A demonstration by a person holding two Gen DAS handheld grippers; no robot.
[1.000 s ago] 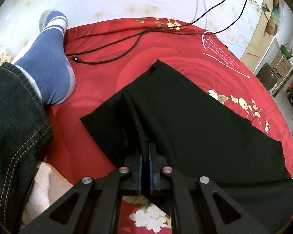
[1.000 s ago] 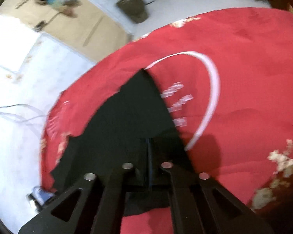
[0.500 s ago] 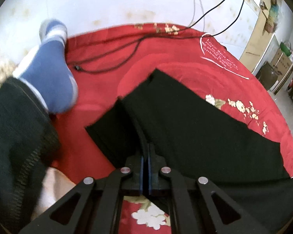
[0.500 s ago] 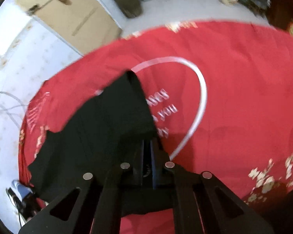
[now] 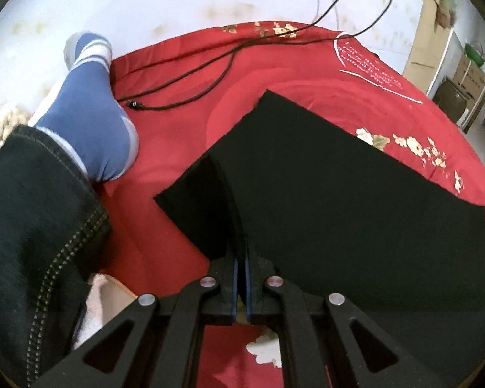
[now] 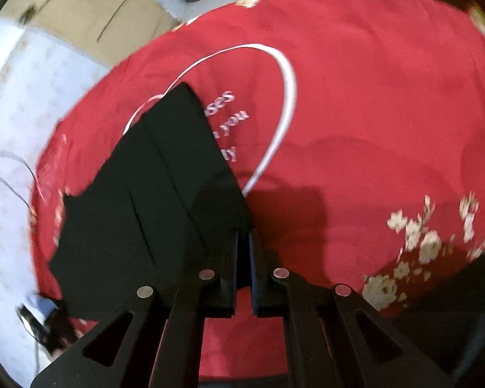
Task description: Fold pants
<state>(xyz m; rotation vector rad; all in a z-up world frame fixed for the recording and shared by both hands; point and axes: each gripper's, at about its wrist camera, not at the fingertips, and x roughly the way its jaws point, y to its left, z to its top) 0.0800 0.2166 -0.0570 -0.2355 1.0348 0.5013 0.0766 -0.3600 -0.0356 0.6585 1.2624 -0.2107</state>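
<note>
1. Red floral bedspread (image 5: 184,148) covered the whole work surface; it sat in the same place as a second earlier, with only the view over it shifted.
2. Black pants (image 5: 323,194) lay spread over the middle of the bedspread, near edge raised. In the right wrist view the pants (image 6: 152,194) had swung further across the white heart print (image 6: 284,103) than a second ago, with more lettering exposed beside them.
3. Person's jeans leg (image 5: 32,242) and blue sock (image 5: 93,123) were at left, just beside the cloth; the foot had shifted slightly between frames.
4. Black cable (image 5: 190,97) ran across the far bedspread, apart from the pants, unchanged.
5. Left gripper (image 5: 241,278) was clamped on the near edge of the pants, a ridge of cloth rising from its jaws, same hold as before.
6. Right gripper (image 6: 242,268) was pinched on another edge of the pants, blurred but cloth between the jaws.
7. Judgement: both edges were being carried together, fold mid-way, cloth not yet laid down or released.
</note>
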